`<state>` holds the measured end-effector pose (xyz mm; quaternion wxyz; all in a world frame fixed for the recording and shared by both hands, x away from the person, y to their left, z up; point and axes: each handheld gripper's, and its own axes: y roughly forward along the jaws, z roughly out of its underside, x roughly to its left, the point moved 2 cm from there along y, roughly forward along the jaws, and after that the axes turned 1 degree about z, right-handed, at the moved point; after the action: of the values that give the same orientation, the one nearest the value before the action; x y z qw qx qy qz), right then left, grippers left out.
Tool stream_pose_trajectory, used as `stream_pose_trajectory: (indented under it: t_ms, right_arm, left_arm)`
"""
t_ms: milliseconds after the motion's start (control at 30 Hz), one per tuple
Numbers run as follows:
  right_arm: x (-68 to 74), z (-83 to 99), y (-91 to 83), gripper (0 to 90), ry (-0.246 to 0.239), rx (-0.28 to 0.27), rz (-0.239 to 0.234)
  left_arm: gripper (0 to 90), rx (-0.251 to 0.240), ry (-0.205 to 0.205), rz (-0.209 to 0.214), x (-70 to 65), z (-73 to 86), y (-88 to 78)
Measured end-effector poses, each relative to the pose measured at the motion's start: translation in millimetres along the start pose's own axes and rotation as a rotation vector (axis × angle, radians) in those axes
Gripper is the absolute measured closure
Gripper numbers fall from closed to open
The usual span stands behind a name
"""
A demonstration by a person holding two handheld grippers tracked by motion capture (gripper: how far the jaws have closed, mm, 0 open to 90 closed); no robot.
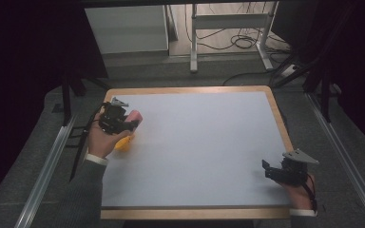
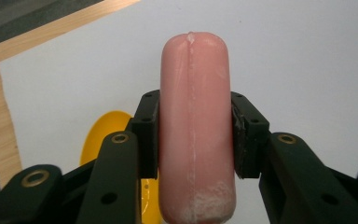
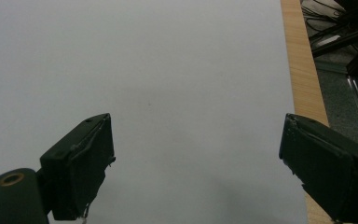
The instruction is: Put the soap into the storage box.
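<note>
Count time: 1 pink sausage, 1 yellow thing lying just beside it on the counter. That's 2 items in all. Grippers: 2, with 1 left gripper and 1 right gripper. And 1 counter carrying the lot, white-topped, wood-edged.

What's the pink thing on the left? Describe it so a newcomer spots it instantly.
Start at the white table with its wooden rim and go to its left edge, where the left hand-held gripper is. Clamped between its black jaws is the pink sausage, a smooth rounded cylinder. The only neighbour is a yellow object beneath it, so colour settles it.
</note>
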<state>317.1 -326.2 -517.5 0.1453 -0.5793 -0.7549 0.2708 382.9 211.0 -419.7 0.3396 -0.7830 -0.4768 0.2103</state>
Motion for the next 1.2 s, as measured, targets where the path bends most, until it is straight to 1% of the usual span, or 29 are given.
stream_pose_trajectory:
  t_ms: [233,433,600,900,1133,1200]
  right_arm:
    - [-0.5,0.5,0.6,9.8,0.001,0.005,0.002]
    - [-0.8,0.6,0.4,9.8,0.002,0.005,0.003]
    - [-0.8,0.7,0.4,9.8,0.002,0.006,0.003]
    - [-0.2,1.6,1.8,9.8,0.000,0.011,0.003]
    - [-0.1,1.8,2.1,9.8,0.000,0.013,0.003]
    - [0.0,1.8,2.2,9.8,-0.001,0.014,0.003]
  left_arm:
    - [60.2,0.009,-0.013,-0.018,9.9,1.4,1.3]
    - [60.2,0.019,-0.033,-0.030,17.9,4.3,3.4]
    - [60.2,0.034,-0.046,-0.047,25.8,9.0,6.6]
    - [60.2,0.058,-0.075,-0.060,36.8,19.1,13.6]
    - [60.2,0.085,-0.106,-0.059,45.6,28.1,24.0]
    - [60.2,0.099,-0.104,-0.066,46.7,30.8,28.1]
